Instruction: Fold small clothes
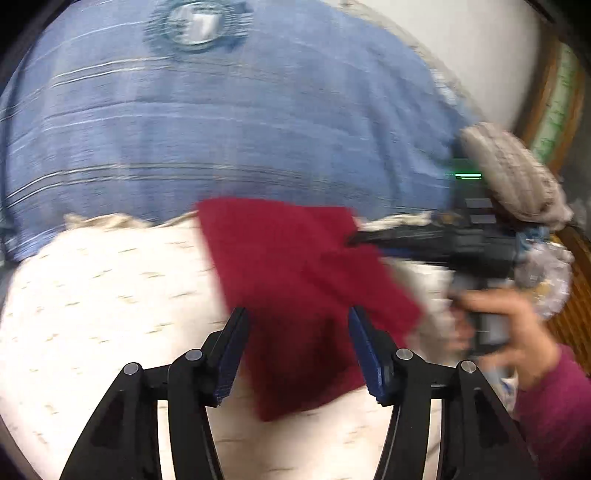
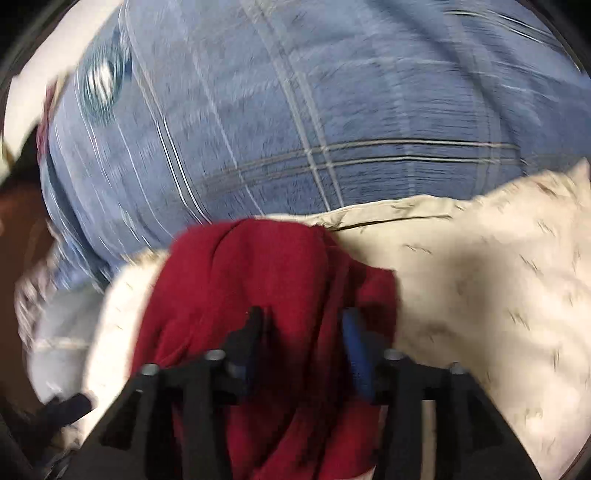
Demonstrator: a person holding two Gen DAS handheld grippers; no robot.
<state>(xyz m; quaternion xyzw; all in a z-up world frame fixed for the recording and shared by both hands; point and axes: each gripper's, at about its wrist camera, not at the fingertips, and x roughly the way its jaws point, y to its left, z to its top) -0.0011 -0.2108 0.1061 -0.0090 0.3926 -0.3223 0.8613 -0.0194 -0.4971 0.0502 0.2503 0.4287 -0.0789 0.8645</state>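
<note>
A dark red cloth lies partly lifted over a cream patterned sheet. My left gripper is open and empty, its fingers spread just above the cloth's near part. My right gripper reaches in from the right in the left wrist view, and its tips pinch the cloth's right edge. In the right wrist view the red cloth bunches up between and over my right gripper, whose fingers stand a little apart with cloth between them. Both views are blurred by motion.
A blue plaid bedcover with a round glass object on it lies behind the sheet. A grey knitted item and other crumpled clothes sit at the right, next to a wooden frame.
</note>
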